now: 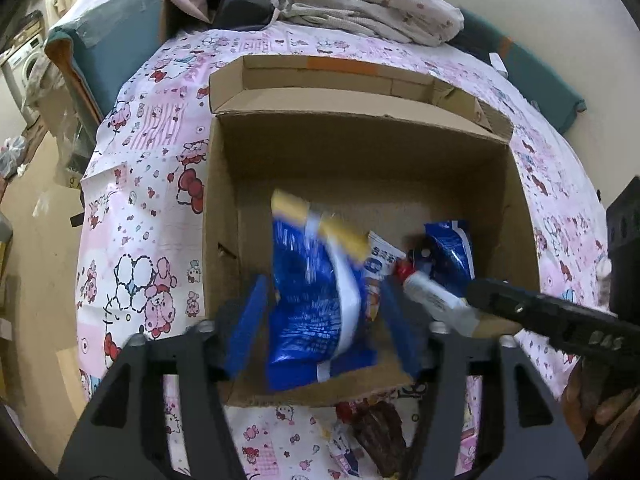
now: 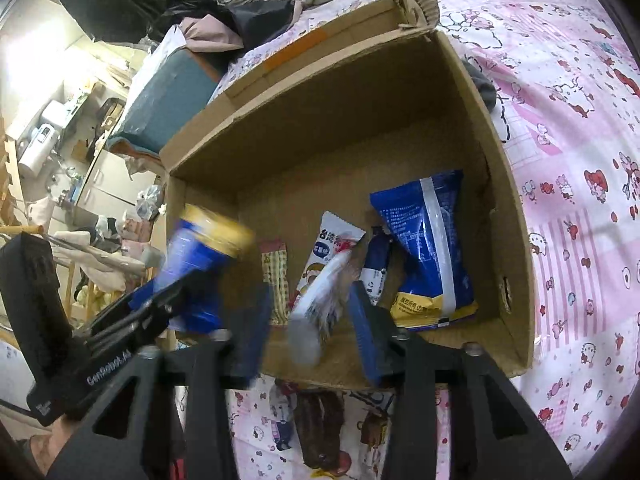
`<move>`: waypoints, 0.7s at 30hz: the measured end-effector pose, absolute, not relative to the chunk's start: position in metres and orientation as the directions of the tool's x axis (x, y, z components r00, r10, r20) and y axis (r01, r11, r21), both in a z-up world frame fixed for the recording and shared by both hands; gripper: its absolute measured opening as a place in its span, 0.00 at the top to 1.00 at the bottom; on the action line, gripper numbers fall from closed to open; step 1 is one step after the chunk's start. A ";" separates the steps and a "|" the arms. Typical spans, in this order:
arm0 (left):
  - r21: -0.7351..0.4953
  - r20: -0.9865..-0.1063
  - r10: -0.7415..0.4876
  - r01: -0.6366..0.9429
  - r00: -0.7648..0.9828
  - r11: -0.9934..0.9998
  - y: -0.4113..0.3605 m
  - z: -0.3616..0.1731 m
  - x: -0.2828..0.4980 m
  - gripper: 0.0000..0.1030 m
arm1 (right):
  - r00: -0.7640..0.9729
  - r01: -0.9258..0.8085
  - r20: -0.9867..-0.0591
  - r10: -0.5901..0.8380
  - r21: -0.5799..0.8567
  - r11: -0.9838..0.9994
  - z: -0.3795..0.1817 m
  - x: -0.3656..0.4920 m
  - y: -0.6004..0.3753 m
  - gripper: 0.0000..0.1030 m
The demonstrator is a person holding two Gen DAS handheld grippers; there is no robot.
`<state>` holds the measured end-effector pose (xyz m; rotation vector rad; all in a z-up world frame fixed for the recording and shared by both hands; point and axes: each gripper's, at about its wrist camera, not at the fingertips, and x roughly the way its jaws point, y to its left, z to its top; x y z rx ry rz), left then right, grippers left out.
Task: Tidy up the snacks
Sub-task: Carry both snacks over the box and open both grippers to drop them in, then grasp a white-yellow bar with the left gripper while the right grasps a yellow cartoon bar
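Frustratingly, the blue packet [image 1: 316, 296] and white packet [image 2: 320, 300] are motion-blurred.

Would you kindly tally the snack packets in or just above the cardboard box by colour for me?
Blue bags: 2
White packets: 2
Yellow checkered packet: 1
Small navy-and-white packet: 1
Total: 6

Pink cartoon-print bedspread [image 1: 136, 208] under an open cardboard box [image 1: 520, 216], dark snack packet [image 2: 320, 428] just beside it.
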<state>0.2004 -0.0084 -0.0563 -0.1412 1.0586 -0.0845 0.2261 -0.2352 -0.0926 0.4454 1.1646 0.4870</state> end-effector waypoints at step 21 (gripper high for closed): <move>-0.161 -0.841 -0.126 -0.022 0.526 0.987 -0.001 -0.042 0.180 0.22 | 0.334 -0.149 -0.763 0.554 0.538 0.830 -0.083 0.215 -0.232 0.23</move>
